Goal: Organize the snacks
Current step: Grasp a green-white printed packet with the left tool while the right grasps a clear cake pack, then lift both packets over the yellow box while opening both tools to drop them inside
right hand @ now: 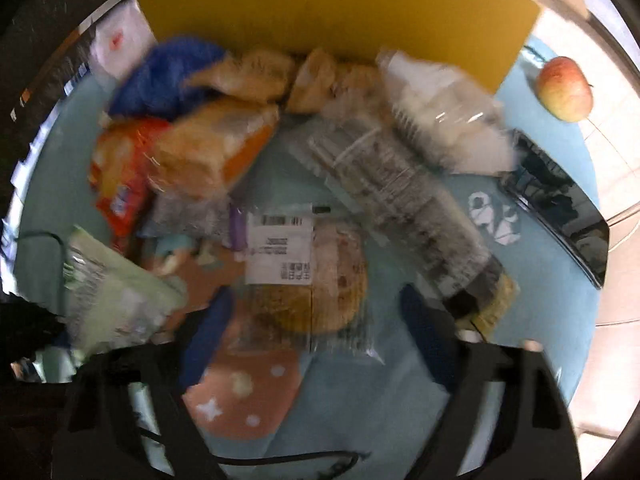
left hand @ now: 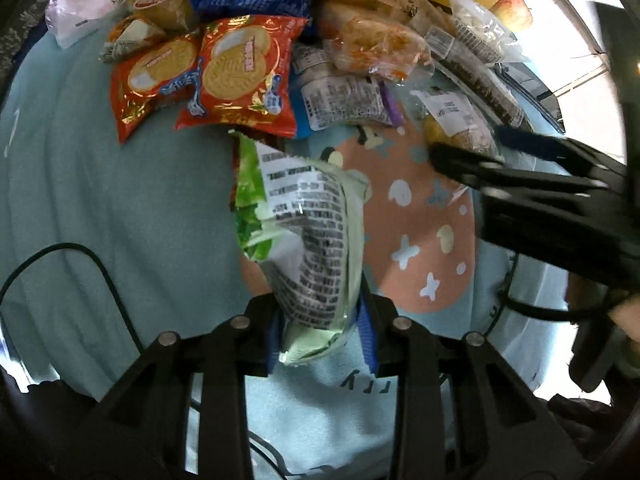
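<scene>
While the left gripper [left hand: 324,328] is pinching the crinkly pale-green foil snack packet [left hand: 304,236] by its bottom corner above the light-blue cloth [left hand: 120,200], the open right gripper [right hand: 316,328] is straddling a clear-wrapped round pastry [right hand: 316,280], risking slippage.

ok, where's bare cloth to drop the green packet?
The blue cloth is bare left of the green packet held by the left gripper, below the red biscuit packs. The pink patch is also free. The pile by the yellow board is crowded.
</scene>
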